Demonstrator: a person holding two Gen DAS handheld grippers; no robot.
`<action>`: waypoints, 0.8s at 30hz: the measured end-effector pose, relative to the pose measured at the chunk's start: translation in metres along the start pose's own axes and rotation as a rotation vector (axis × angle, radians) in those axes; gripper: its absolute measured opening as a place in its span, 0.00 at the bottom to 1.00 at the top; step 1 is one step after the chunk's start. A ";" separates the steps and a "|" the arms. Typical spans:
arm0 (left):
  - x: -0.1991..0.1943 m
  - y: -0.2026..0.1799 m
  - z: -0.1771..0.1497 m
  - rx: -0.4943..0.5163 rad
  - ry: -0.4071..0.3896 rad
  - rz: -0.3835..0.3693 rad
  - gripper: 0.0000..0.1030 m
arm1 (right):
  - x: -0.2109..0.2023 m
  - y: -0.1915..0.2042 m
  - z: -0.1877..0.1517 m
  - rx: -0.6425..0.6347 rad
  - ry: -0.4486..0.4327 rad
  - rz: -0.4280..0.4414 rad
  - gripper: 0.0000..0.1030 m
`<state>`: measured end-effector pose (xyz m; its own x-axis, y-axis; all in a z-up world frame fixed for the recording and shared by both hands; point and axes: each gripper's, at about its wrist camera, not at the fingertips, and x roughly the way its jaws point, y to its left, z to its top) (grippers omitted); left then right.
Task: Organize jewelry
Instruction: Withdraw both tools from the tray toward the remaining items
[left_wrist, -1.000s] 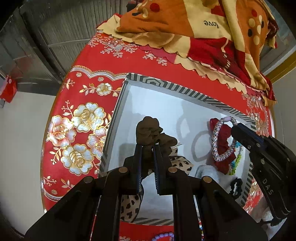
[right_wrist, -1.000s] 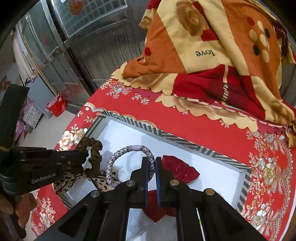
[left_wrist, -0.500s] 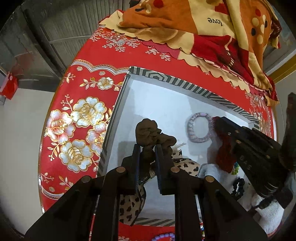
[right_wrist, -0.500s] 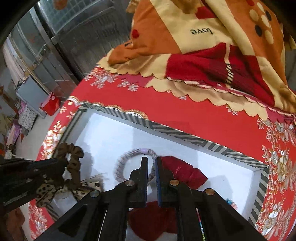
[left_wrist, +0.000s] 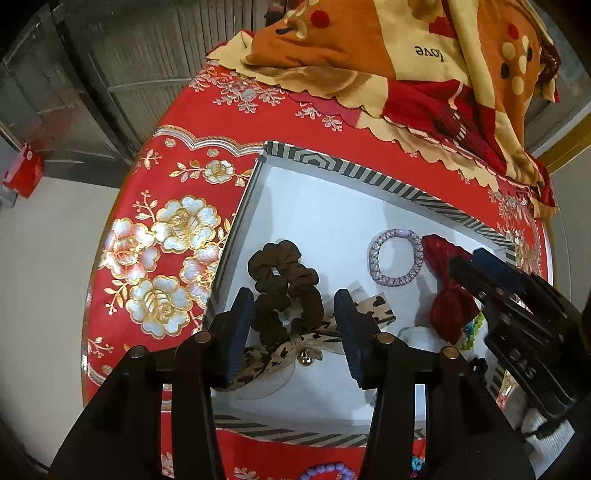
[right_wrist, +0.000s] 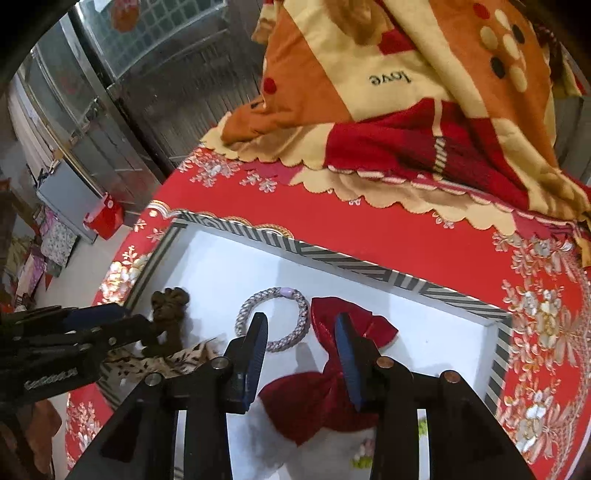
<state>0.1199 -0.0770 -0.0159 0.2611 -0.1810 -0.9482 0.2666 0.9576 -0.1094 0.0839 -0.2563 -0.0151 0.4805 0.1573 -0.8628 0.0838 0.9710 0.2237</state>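
Two open grippers, left gripper and right gripper, crowd scrunchie, bracelet, bow.

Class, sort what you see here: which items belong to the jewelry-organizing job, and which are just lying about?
Belongs to the job:
brown scrunchie
braided bracelet
red bow
leopard-print bow
striped tray

Just lying about:
patterned blanket
red floral tablecloth

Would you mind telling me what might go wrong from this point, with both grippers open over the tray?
1. The left gripper straddles the brown scrunchie, which lies on the leopard-print bow; withdrawing carelessly could snag either.
2. The right gripper hangs over the red bow beside the braided bracelet; closing might catch both.
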 end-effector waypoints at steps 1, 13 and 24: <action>-0.003 0.000 -0.001 0.002 -0.005 -0.001 0.43 | -0.005 0.001 -0.002 0.002 -0.006 0.003 0.35; -0.043 0.002 -0.031 -0.010 -0.047 -0.043 0.44 | -0.063 -0.003 -0.037 0.033 -0.054 -0.055 0.36; -0.065 0.005 -0.082 0.042 -0.055 -0.042 0.44 | -0.105 -0.015 -0.088 0.095 -0.078 -0.100 0.36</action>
<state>0.0280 -0.0423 0.0210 0.2991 -0.2336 -0.9252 0.3171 0.9388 -0.1345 -0.0446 -0.2714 0.0322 0.5317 0.0426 -0.8459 0.2148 0.9593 0.1834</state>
